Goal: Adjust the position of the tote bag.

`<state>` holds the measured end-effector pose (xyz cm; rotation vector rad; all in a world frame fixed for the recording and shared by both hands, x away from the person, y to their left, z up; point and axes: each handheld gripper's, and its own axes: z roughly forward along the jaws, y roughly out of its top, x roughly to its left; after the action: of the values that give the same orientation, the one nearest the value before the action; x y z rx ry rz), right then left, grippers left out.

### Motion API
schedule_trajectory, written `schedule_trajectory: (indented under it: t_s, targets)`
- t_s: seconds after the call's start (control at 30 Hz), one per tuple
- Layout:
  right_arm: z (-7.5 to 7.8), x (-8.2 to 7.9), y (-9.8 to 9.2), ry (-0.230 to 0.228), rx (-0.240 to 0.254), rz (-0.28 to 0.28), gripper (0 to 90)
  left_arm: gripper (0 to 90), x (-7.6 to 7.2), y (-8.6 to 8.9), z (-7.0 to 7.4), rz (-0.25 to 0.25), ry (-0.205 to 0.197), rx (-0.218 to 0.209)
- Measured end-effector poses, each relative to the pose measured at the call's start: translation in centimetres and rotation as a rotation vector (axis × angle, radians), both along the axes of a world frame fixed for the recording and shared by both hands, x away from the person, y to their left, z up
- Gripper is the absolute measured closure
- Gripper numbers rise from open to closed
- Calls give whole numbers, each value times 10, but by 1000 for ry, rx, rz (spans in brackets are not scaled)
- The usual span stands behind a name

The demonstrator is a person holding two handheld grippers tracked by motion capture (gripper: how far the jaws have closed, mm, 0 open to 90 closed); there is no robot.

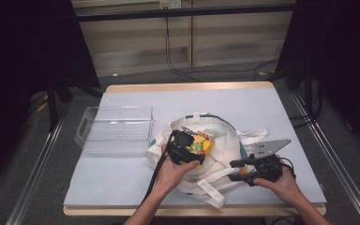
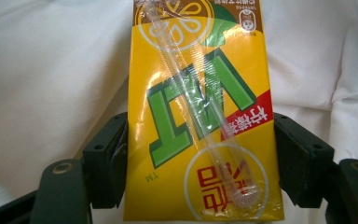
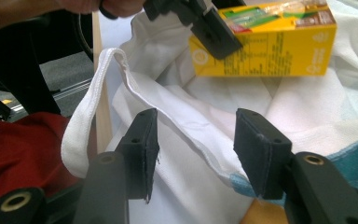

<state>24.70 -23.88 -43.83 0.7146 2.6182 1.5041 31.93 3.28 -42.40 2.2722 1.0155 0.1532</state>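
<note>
Pinched across its narrow width: one yellow drink carton (image 2: 198, 116), caught between the jaws of the left gripper (image 2: 199, 154), both pads against its sides. Long axis running straight out ahead of those jaws, print upside down in the left gripper view. One clear wrapped straw (image 2: 191, 93) stuck slantwise on the face.

Hanging just above the open mouth of one white cloth bag (image 1: 225, 136), clear of the fabric as seen from the right gripper view. Bag lying near the middle of the desk (image 1: 272, 108), toward the near edge.

At the bag's right side, the right gripper (image 3: 193, 140): jaws spread, the hem of the bag passing between them without being pressed. One white strap (image 3: 81, 126) looping off beside its left jaw.

Left of the bag, toward the left edge of the desk: one clear plastic bin (image 1: 117, 108), nothing visible inside. Well apart from the right gripper, near the left one.

Probably a short carry either way, down into the bag or leftward to the bin. Left hand the nearer to both, and already carrying the load.
</note>
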Motion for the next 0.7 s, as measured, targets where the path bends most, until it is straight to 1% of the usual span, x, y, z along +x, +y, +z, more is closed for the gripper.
schedule_trajectory:
  t_s: [0.03, 0.07, 0.1, 0.13, 0.17, 0.2, 0.23, 0.3, 0.37, 0.43, 0.47, 0.57, 0.6, 0.63, 0.67, 0.7]
  targets:
    - [0, 0, 0, 3, 3, 2, 497, 288, 0, 2, 3, -3, -5, 2]
    - [0, 0, 0, -1, 4, 1, 497, 288, 1, 5, 5, -14, -14, -8]
    - [0, 0, 0, 1, 3, 2, 497, 289, 1, 8, 8, -20, -12, -17]
    - [0, 0, 0, 0, 3, 2, 497, 289, 1, 9, 11, -23, -18, -17]
    - [0, 0, 0, -1, 1, 0, 497, 289, 1, 11, 13, -41, -25, -10]
    - [0, 0, 0, 1, 2, 1, 497, 289, 1, 13, 16, -36, -24, -9]
    - [0, 0, 0, 2, 3, 1, 497, 289, 1, 14, 18, -47, -32, 6]
    - [0, 0, 0, 0, 3, 0, 497, 290, 1, 16, 19, -54, -42, 56]
    - [0, 0, 0, -1, 2, 0, 497, 290, 2, 18, 18, -81, -23, 89]
    - [0, 1, 0, 0, 4, 1, 497, 290, 3, 19, 15, -107, -24, 133]
    - [0, 0, 1, 3, 3, 1, 497, 290, 3, 18, 13, -108, -14, 156]
    - [0, 0, 1, 4, 1, 3, 497, 291, 6, 16, 9, -120, 0, 215]
    - [0, 0, 1, 3, 0, 4, 497, 291, 7, 16, 7, -128, 9, 227]
    - [0, 0, 1, 3, 0, 4, 497, 291, 7, 15, 5, -132, 7, 237]
    - [0, 0, 1, 3, 0, 4, 498, 291, 9, 16, 5, -146, 6, 265]
    - [0, 0, 1, 1, 1, 3, 498, 292, 9, 15, 4, -145, 13, 267]
